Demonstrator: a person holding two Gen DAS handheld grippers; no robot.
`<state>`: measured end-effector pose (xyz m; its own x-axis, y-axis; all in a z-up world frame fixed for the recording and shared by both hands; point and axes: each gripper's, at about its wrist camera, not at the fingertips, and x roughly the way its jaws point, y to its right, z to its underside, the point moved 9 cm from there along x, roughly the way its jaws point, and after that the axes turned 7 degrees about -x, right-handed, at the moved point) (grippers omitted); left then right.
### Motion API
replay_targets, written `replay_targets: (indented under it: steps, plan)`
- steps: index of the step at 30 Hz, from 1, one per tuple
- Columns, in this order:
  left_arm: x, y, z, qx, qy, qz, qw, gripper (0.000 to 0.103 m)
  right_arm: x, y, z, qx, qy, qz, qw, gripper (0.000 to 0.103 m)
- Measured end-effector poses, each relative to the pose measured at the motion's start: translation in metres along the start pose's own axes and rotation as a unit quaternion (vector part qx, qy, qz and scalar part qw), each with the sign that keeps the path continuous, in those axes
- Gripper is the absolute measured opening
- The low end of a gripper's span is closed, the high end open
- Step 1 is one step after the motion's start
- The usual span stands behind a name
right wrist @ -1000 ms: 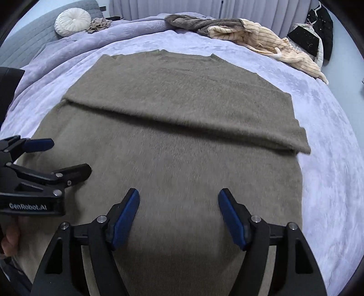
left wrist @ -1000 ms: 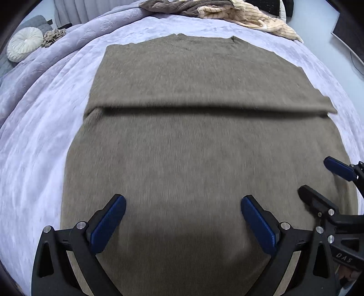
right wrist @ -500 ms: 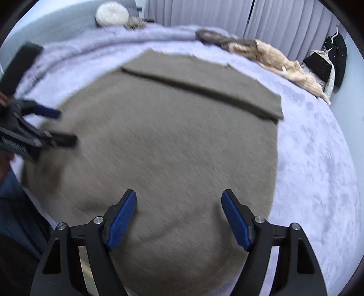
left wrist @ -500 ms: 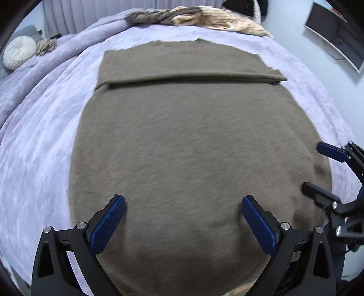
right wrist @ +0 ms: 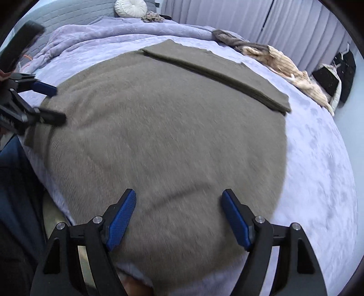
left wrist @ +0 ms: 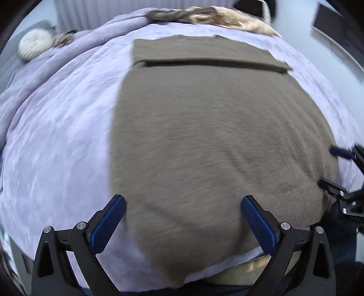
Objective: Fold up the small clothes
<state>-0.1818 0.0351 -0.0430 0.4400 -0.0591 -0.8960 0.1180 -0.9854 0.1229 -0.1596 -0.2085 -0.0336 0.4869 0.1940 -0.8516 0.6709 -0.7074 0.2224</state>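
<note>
An olive-brown knit garment (left wrist: 216, 141) lies flat on the lavender bed, its far part folded over into a band (left wrist: 204, 54). It also shows in the right wrist view (right wrist: 168, 136). My left gripper (left wrist: 182, 218) is open and empty, above the garment's near-left hem. My right gripper (right wrist: 179, 216) is open and empty above the near hem. Each gripper shows in the other's view, the right one (left wrist: 336, 168) and the left one (right wrist: 45, 102), both open at the garment's sides.
The lavender quilt (left wrist: 56, 136) covers the bed. A pile of beige and brown clothes (right wrist: 273, 57) lies at the far edge. A round white cushion (right wrist: 130, 6) sits at the headboard. Dark clothes (right wrist: 341, 68) hang at the right. The bed's near edge is just below the grippers.
Both grippers have drawn back toward the near edge of the bed and spread apart. The garment's near hem has come into view. The jaws stayed open.
</note>
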Motion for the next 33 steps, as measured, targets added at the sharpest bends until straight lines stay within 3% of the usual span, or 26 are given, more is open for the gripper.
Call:
replay_targets:
  steps: [2, 4, 7, 12, 19, 21, 22, 26, 27, 29, 31, 32, 33]
  plan:
    - [-0.004, -0.027, 0.004, -0.045, -0.002, 0.003, 0.999, 0.102, -0.01, 0.01, 0.008, 0.022, -0.002, 0.007, 1.0, 0.08]
    - [-0.003, -0.047, 0.012, -0.096, -0.016, 0.03, 0.9948, 0.102, -0.015, 0.024, 0.017, 0.047, -0.009, 0.021, 0.999, 0.08]
    - [0.002, -0.042, 0.026, -0.136, -0.033, 0.073, 0.9875, 0.102, -0.019, 0.041, 0.033, 0.101, -0.015, 0.01, 0.995, 0.08]
    - [0.013, -0.022, 0.041, -0.137, -0.051, 0.098, 0.9844, 0.102, -0.005, 0.047, 0.061, 0.199, -0.032, -0.067, 0.977, 0.08]
    - [0.021, 0.015, 0.041, -0.115, -0.05, 0.12, 0.9848, 0.102, 0.007, 0.023, 0.06, 0.225, 0.008, -0.144, 0.964, 0.079]
    - [0.015, 0.015, 0.04, -0.106, -0.042, 0.126, 0.9854, 0.099, 0.011, 0.017, 0.053, 0.218, 0.012, -0.152, 0.964, 0.07]
    - [0.013, 0.014, 0.04, -0.105, -0.038, 0.124, 0.986, 0.088, 0.012, 0.015, 0.05, 0.217, 0.014, -0.157, 0.963, 0.067]
    - [0.002, 0.002, 0.039, -0.112, -0.023, 0.13, 0.9849, 0.053, 0.012, 0.004, 0.043, 0.213, 0.019, -0.198, 0.957, 0.021]
    - [0.001, -0.004, 0.039, -0.118, -0.022, 0.136, 0.9834, 0.045, 0.012, 0.001, 0.043, 0.207, 0.018, -0.202, 0.957, 0.021]
    - [0.001, -0.011, 0.039, -0.137, -0.025, 0.158, 0.9775, 0.043, 0.017, -0.003, 0.044, 0.208, 0.01, -0.208, 0.956, 0.023]
    - [0.007, -0.015, 0.04, -0.157, -0.035, 0.175, 0.9715, 0.045, 0.02, -0.001, 0.046, 0.235, 0.009, -0.224, 0.946, 0.026]
    - [0.007, -0.016, 0.04, -0.159, -0.036, 0.177, 0.9706, 0.048, 0.021, -0.001, 0.045, 0.245, 0.012, -0.234, 0.941, 0.03]
    - [0.009, -0.015, 0.04, -0.159, -0.041, 0.184, 0.9691, 0.06, 0.023, -0.002, 0.043, 0.251, 0.014, -0.238, 0.938, 0.032]
